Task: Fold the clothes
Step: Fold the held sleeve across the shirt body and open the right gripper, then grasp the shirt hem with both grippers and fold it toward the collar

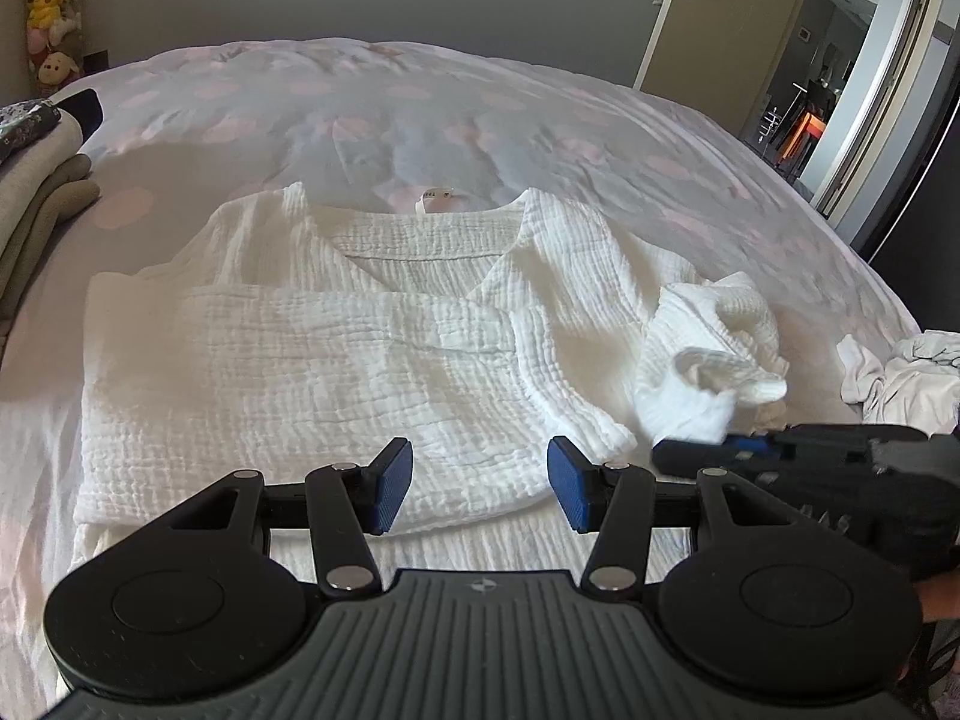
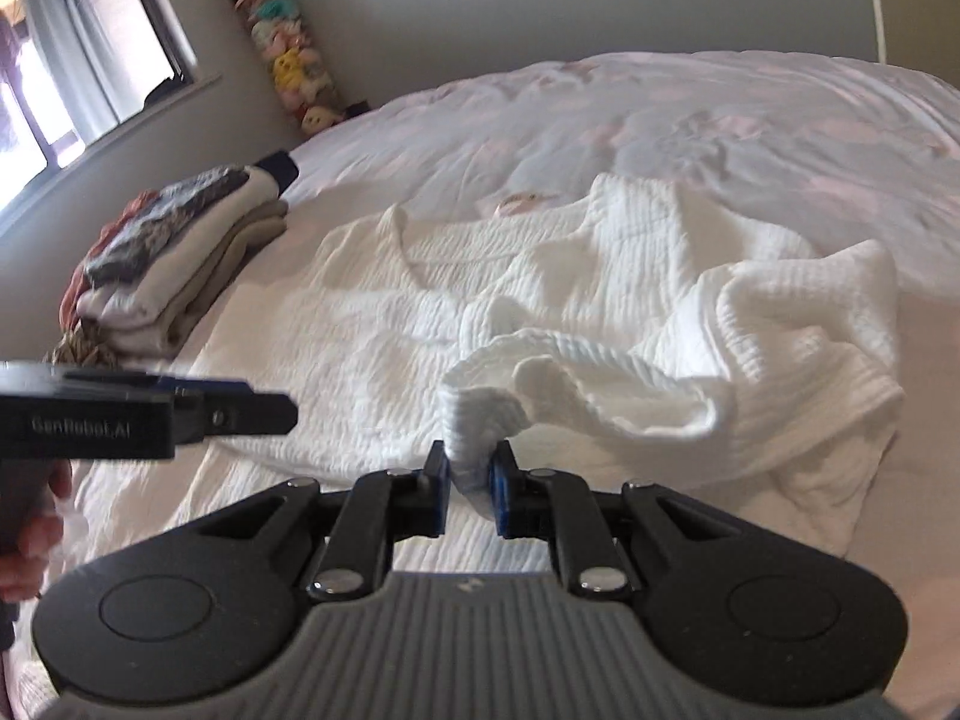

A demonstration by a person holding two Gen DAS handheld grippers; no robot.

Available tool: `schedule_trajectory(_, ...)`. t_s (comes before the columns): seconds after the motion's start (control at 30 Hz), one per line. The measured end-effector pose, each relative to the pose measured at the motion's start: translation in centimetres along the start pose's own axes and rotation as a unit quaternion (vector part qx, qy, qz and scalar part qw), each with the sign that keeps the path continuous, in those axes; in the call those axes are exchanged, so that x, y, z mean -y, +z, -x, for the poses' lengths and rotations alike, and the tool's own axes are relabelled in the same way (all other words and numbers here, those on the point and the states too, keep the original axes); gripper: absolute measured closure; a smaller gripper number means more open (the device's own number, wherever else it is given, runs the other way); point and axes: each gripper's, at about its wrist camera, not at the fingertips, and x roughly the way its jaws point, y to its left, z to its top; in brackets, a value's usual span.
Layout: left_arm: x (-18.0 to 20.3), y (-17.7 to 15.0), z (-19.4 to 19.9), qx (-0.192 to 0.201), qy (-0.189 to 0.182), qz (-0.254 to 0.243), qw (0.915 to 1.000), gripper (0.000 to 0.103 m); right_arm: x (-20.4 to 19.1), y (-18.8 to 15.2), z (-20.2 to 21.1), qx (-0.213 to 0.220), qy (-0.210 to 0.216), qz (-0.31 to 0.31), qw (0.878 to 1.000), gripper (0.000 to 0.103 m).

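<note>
right gripper: fingers clamped on white shirt sleeve cuff, cloth bunched between pads | left gripper: fingers apart, empty, shirt hem just beyond tips | shirt spread on bed

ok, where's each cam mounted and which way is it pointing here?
Left wrist: on the left gripper, jaws open, looking down across the white garment on the bed; the right gripper enters at right.
Right wrist: on the right gripper, shut on the garment's sleeve; the left gripper and a hand show at left.
Shared: garment, bed, folded pile.
</note>
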Motion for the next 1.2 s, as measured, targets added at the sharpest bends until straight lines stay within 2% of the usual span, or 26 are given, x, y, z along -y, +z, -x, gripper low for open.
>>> schedule_trajectory(0.23,2.2,1.6,-0.8,0.006,-0.029,-0.032,0.9991,0.055,-0.7,-0.7,-0.3,-0.036,0.016,0.04,0.998,0.06)
schedule_trajectory(0.37,4.2,2.0,-1.0,0.004,-0.047,-0.07,0.9964,0.052,0.0,-0.5,0.4,-0.043,0.002,0.052,0.998,0.05)
schedule_trajectory(0.53,6.3,1.7,-1.4,-0.006,-0.063,-0.109,0.992,0.052,1.1,-0.5,1.4,-0.047,-0.009,0.049,0.998,0.048)
schedule_trajectory(0.67,7.9,1.2,-2.1,-0.021,-0.073,-0.143,0.9868,0.047,1.8,-0.6,2.1,-0.054,-0.017,0.059,0.997,0.033)
schedule_trajectory(0.8,9.7,0.6,-3.6,-0.036,-0.07,-0.184,0.9798,0.045,2.8,-0.8,2.6,-0.06,-0.025,0.052,0.997,0.031)
schedule_trajectory(1.0,11.5,0.0,-6.2,-0.047,-0.028,-0.255,0.9654,0.046,4.2,-1.1,2.9,-0.073,-0.034,0.045,0.996,0.03)
schedule_trajectory(1.03,11.6,-0.1,-6.6,-0.053,-0.021,-0.265,0.9627,0.048,4.5,-1.2,2.9,-0.077,-0.034,0.043,0.996,0.03)
schedule_trajectory(1.07,11.7,-0.1,-7.1,-0.062,-0.013,-0.273,0.9601,0.057,4.7,-1.2,2.8,-0.079,-0.038,0.042,0.995,0.03)
schedule_trajectory(1.1,11.8,-0.2,-7.6,-0.07,-0.006,-0.28,0.9573,0.076,5.1,-1.2,2.8,-0.08,-0.044,0.039,0.995,0.03)
schedule_trajectory(1.17,11.5,0.2,-8.0,-0.076,-0.009,-0.267,0.9606,0.095,5.8,-1.1,3.0,-0.079,-0.052,0.028,0.995,0.03)
schedule_trajectory(1.2,11.3,0.4,-8.1,-0.078,-0.013,-0.258,0.963,0.096,6.2,-1.1,3.1,-0.078,-0.055,0.022,0.995,0.03)
